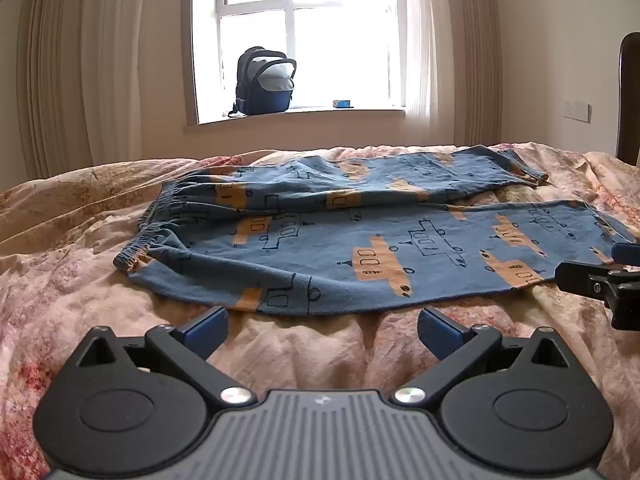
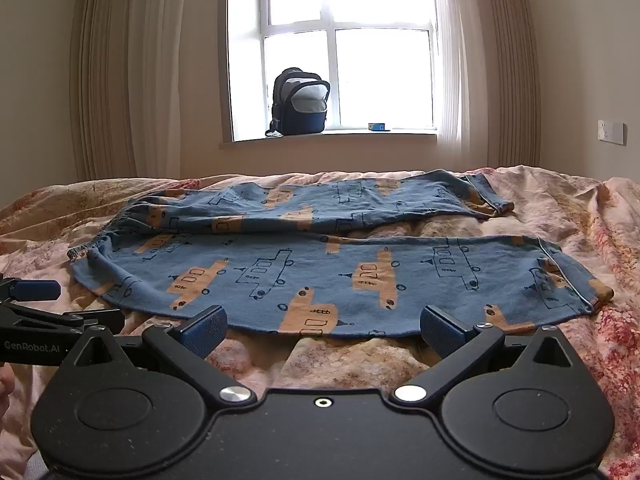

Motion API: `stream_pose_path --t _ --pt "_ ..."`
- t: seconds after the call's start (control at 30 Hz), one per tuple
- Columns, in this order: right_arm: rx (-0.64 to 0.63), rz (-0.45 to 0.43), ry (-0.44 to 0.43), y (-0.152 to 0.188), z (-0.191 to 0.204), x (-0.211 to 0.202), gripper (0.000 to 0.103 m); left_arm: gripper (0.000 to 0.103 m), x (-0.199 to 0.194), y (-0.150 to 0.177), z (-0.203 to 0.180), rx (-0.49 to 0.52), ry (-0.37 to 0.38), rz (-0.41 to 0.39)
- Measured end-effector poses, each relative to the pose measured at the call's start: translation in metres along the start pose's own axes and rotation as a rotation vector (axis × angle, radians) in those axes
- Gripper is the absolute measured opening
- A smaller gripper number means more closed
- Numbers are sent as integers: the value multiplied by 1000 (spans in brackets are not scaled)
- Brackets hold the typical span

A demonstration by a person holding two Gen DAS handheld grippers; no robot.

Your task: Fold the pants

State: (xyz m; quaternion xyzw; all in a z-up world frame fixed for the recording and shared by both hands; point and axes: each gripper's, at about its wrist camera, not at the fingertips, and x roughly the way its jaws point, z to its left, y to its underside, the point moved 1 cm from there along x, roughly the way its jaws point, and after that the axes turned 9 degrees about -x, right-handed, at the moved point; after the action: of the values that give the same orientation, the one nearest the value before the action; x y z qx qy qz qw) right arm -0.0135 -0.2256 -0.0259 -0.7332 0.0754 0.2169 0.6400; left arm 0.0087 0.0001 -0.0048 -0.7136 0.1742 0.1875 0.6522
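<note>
Blue pants [image 1: 340,236] with an orange vehicle print lie spread flat on the bed, waistband [image 1: 156,220] at the left and both legs running right, apart from each other. My left gripper [image 1: 322,330] hovers open just short of the pants' near edge, nothing between its blue pads. In the right wrist view the same pants [image 2: 320,276] lie ahead, the leg cuffs [image 2: 576,280] at the right. My right gripper [image 2: 324,328] is open at the near hem of the closer leg, not touching it. Each gripper shows at the edge of the other's view, the right gripper [image 1: 600,272] at the right and the left gripper [image 2: 32,300] at the left.
The bed is covered by a rumpled pink floral quilt [image 1: 80,280]. Behind it, a window sill [image 1: 296,114] holds a dark backpack [image 1: 264,80] and a small blue box [image 1: 342,104]. Beige curtains [image 1: 80,72] hang on both sides. A dark headboard [image 1: 630,96] stands at the far right.
</note>
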Motion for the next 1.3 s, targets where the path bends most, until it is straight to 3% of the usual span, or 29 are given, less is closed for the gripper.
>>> stream_pose_path --t 1.3 --pt "4 7 -3 1 0 3 103 103 0 0 0 1 -1 1"
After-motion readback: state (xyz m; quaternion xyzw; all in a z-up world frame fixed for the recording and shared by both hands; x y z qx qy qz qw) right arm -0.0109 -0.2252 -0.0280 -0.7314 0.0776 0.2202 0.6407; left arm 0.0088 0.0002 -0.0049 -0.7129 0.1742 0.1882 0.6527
